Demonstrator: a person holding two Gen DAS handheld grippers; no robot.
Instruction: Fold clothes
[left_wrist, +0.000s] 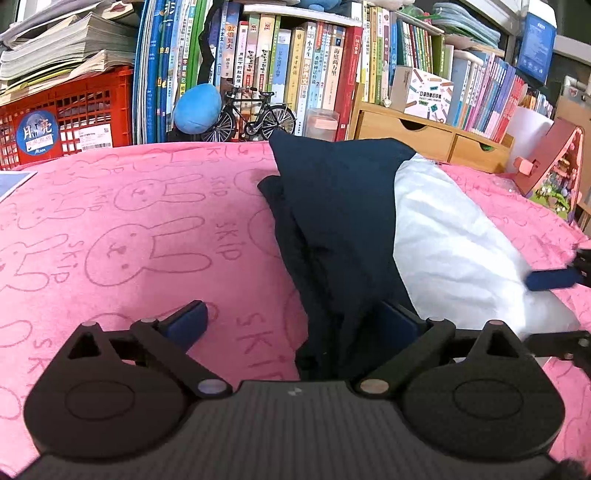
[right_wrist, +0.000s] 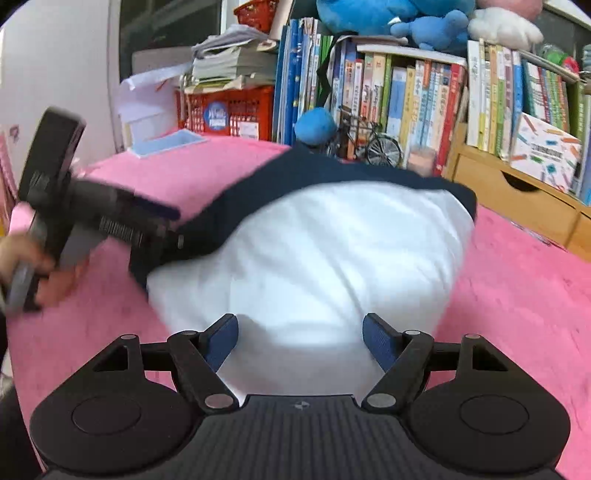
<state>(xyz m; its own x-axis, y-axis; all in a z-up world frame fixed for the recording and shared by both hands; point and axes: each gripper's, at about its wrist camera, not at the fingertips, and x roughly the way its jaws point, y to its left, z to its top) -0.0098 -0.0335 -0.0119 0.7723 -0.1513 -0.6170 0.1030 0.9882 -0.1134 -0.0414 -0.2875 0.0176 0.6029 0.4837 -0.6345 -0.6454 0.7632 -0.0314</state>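
Note:
A white and navy garment (left_wrist: 369, 221) lies bunched on a pink rabbit-print towel (left_wrist: 129, 240). Its navy part is on the left and its white part (left_wrist: 450, 254) on the right. My left gripper (left_wrist: 295, 321) stands wide open. The navy fabric's near edge lies between its fingers, against the right pad (left_wrist: 400, 326), unpinched. My right gripper (right_wrist: 301, 338) is open just above the white cloth (right_wrist: 332, 258), nothing clamped. It also shows at the left wrist view's right edge, right gripper (left_wrist: 554, 310). In the right wrist view, the left gripper (right_wrist: 171, 225) sits at the garment's navy side, held by a hand (right_wrist: 22, 258).
Behind the towel a bookshelf (left_wrist: 314, 55) holds many books. A red crate (left_wrist: 66, 110) stands at the left, with a blue plush (left_wrist: 195, 109) and a model bicycle (left_wrist: 255, 114) in front of the books. Wooden drawers (left_wrist: 424, 136) and a pink toy house (left_wrist: 554, 166) are at the right.

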